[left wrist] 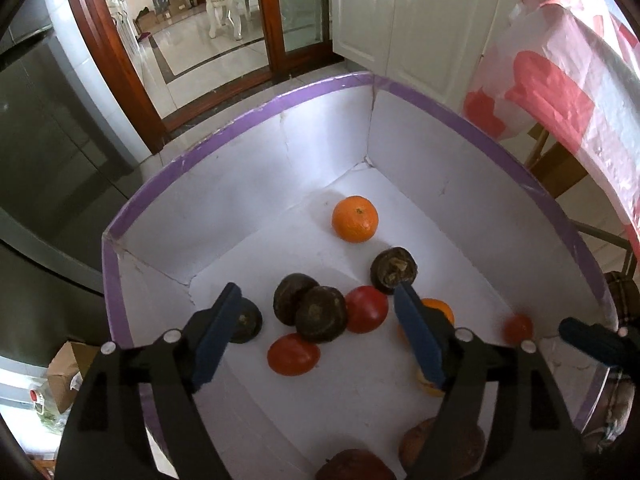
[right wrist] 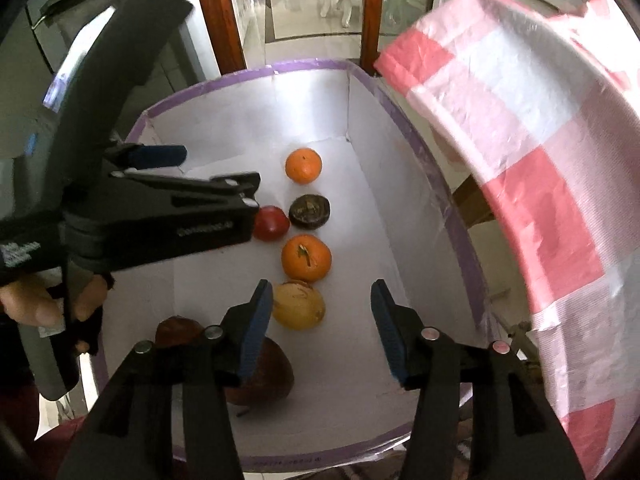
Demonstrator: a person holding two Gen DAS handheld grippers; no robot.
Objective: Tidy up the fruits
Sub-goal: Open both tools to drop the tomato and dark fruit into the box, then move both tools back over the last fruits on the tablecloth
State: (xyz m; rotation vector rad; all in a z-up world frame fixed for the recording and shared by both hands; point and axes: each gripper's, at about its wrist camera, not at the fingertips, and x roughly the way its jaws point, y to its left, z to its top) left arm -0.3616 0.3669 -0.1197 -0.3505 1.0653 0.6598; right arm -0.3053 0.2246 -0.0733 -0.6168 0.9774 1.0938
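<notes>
your fruits all lie inside the white cardboard box with purple-taped rim (left wrist: 256,98): two oranges, red tomatoes, dark brown mangosteens (left wrist: 320,314). none seen outside. left gripper (left wrist: 320,344) and right gripper (right wrist: 320,332) both gape, holding nothing. walls stand high; free floor toward far orange (left wrist: 355,219).

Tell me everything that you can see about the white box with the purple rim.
The white box is a deep, open-topped box that looks like cardboard, with purple tape along its top edge. Its inner walls and floor are white, with creases and folds at the corners. It stands upright on the floor beside a pink-and-white checked cloth. On its floor lie oranges, red fruits, dark brown fruits and one yellowish fruit. Both grippers are over its opening; neither touches its walls.
</notes>
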